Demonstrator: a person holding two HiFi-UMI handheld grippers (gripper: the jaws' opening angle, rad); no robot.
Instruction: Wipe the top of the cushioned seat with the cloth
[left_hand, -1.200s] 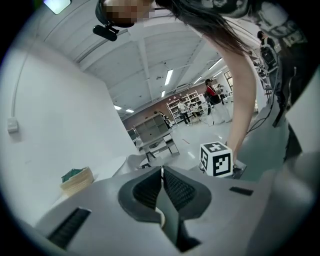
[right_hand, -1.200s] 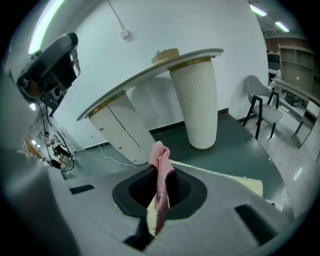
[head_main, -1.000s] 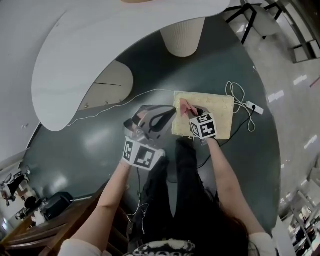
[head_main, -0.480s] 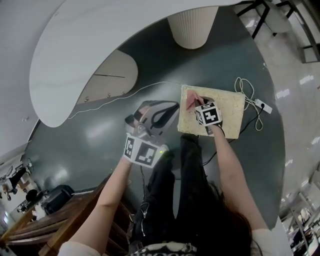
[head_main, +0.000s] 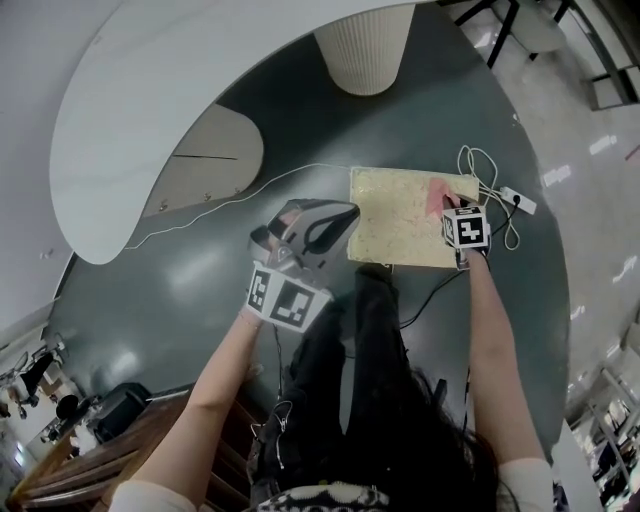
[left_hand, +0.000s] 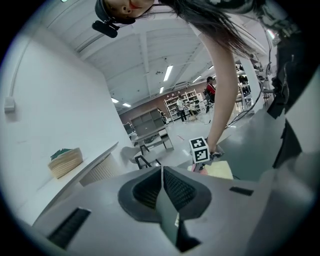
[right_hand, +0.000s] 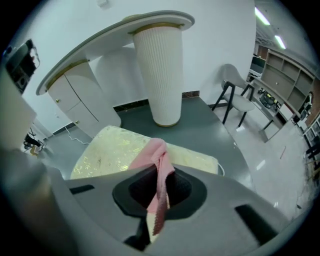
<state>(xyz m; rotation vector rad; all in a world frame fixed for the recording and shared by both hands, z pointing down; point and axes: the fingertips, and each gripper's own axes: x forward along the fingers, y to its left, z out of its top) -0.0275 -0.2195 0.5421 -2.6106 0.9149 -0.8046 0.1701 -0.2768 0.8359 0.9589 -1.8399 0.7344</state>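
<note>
Right fingers (right_hand: 189, 192) clamp cloth (right_hand: 161, 172), strung forward onto seat (right_hand: 107, 152)

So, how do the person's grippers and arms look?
The left gripper and right gripper are grey plastic with black ribbed pads. Each carries a white cube with black square markers. The arms are bare below short pale sleeves.
</note>
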